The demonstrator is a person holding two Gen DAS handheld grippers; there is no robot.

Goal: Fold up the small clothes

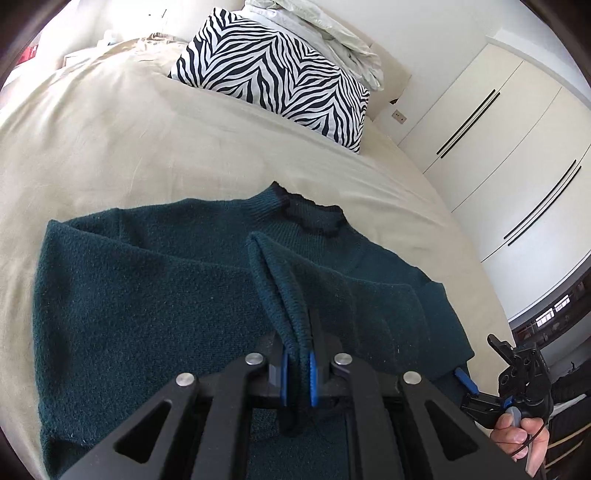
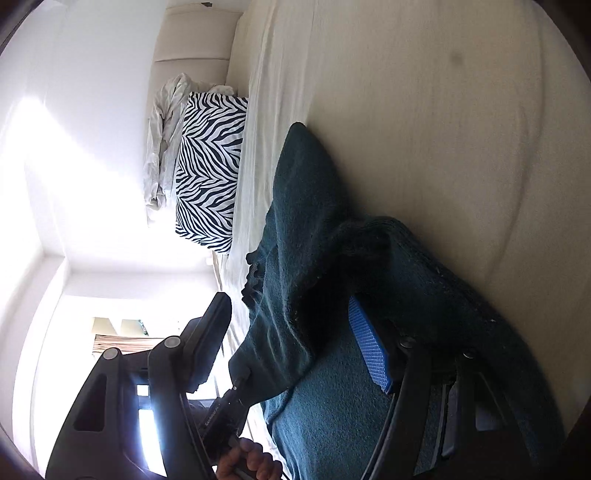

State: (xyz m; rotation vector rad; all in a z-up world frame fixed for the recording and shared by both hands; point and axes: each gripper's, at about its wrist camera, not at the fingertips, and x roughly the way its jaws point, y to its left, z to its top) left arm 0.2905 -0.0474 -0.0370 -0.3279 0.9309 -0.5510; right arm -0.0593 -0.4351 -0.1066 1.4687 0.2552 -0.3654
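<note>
A dark green knit sweater (image 1: 147,280) lies spread on the beige bed, collar toward the pillow. My left gripper (image 1: 297,373) is shut on a ribbed edge of the sweater and holds a raised fold above the rest. In the right wrist view the sweater (image 2: 325,406) fills the lower middle. My right gripper (image 2: 295,350) is open, rolled sideways, its blue-padded finger (image 2: 369,350) against the cloth and the other finger (image 2: 210,339) in the air. It also shows in the left wrist view (image 1: 476,387) at the sweater's right edge.
A zebra-print pillow (image 1: 273,77) and crumpled white bedding (image 1: 325,33) lie at the head of the bed (image 1: 110,140). White wardrobe doors (image 1: 509,155) stand to the right. The bed's right edge runs close to the sweater.
</note>
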